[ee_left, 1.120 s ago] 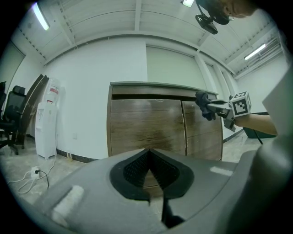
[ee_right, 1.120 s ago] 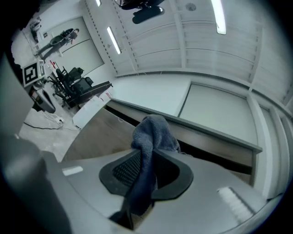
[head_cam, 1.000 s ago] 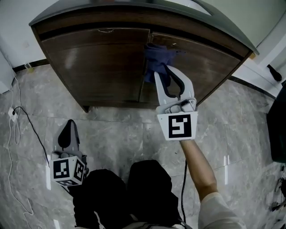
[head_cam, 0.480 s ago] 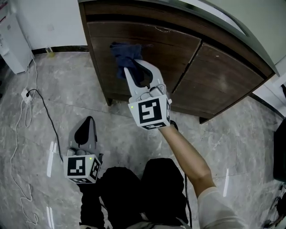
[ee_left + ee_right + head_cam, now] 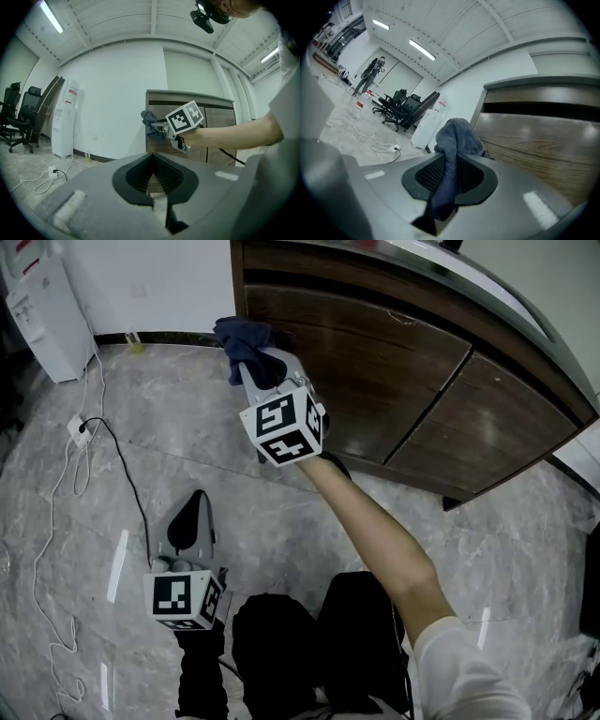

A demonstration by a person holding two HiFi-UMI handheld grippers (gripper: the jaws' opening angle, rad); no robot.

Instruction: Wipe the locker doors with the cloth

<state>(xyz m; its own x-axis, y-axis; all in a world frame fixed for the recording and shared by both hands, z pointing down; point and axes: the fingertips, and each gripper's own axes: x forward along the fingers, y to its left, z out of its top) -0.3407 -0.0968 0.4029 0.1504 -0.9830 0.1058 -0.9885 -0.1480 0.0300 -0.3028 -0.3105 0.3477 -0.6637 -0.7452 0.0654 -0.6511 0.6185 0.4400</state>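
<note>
A dark blue cloth (image 5: 242, 337) is bunched at the top left corner of the left brown locker door (image 5: 375, 362), against the wood. My right gripper (image 5: 255, 367) is shut on it, its marker cube facing the camera. In the right gripper view the cloth (image 5: 457, 133) hangs down between the jaws, with the door (image 5: 543, 140) just to its right. The right door (image 5: 497, 427) lies farther right, untouched. My left gripper (image 5: 194, 510) hangs low over the floor, away from the locker, shut and empty; its meeting jaws show in the left gripper view (image 5: 152, 180).
A white water dispenser (image 5: 42, 306) stands by the wall left of the locker. A power strip with white and black cables (image 5: 80, 432) lies on the marble floor. The person's legs (image 5: 309, 643) are below. Office chairs (image 5: 401, 108) and a distant person (image 5: 370, 72) are far off.
The right gripper has carried the cloth leftward across the left door, from the seam between the doors to its top left corner. The left gripper has stayed low and shut.
</note>
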